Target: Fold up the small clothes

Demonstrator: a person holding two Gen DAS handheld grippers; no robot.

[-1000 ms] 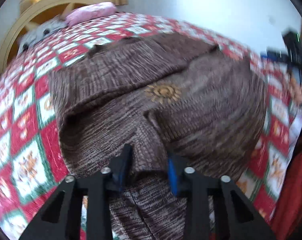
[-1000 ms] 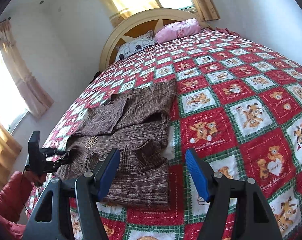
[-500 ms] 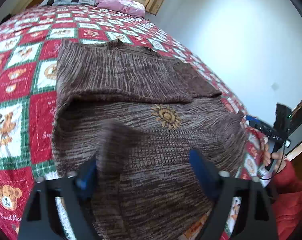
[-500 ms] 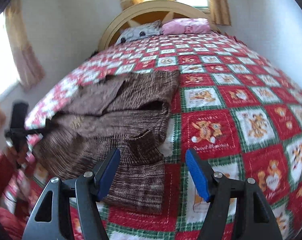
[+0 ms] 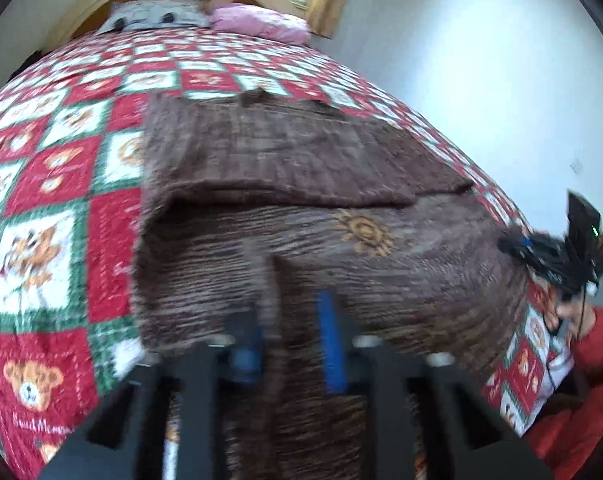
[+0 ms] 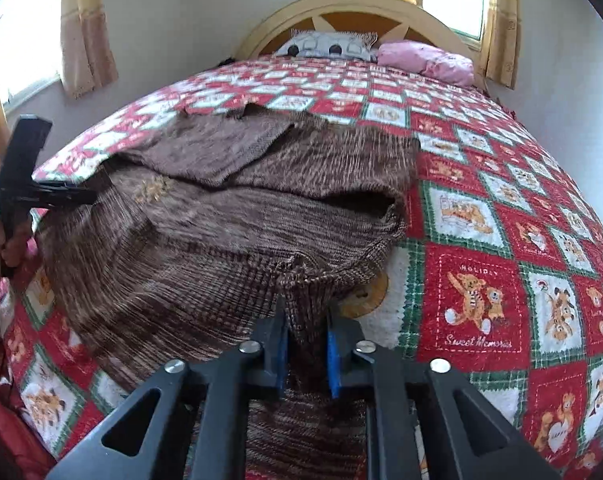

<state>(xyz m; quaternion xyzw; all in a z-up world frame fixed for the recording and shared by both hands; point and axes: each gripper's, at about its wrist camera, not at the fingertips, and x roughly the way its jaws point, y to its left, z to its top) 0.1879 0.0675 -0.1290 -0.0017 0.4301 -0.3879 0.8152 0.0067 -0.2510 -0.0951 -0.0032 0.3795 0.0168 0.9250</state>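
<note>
A brown knit sweater (image 5: 301, 168) lies partly folded on the red, white and green teddy-bear quilt (image 5: 41, 240), its gold sun emblem (image 5: 363, 236) facing up. My left gripper (image 5: 289, 344) is at the sweater's near edge. Its jaws are closing with a raised ridge of knit between the blue pads, and the picture is blurred. In the right wrist view the sweater (image 6: 229, 220) spreads to the left. My right gripper (image 6: 307, 344) is at its near right corner, jaws closing, with a bunched fold of the ribbed hem pinched between the pads.
A pink pillow (image 6: 425, 60) and a grey patterned pillow (image 6: 325, 46) lie against the arched wooden headboard (image 6: 349, 8). A person's red sleeve (image 5: 585, 356) shows at the bed's near side. Bare quilt (image 6: 501, 280) stretches right of the sweater. A white wall runs beside the bed.
Both grippers' jaws stood wide half a second ago and have now come together on the sweater's near edge. The right gripper moved down and left onto the hem. Both wrists rolled.
</note>
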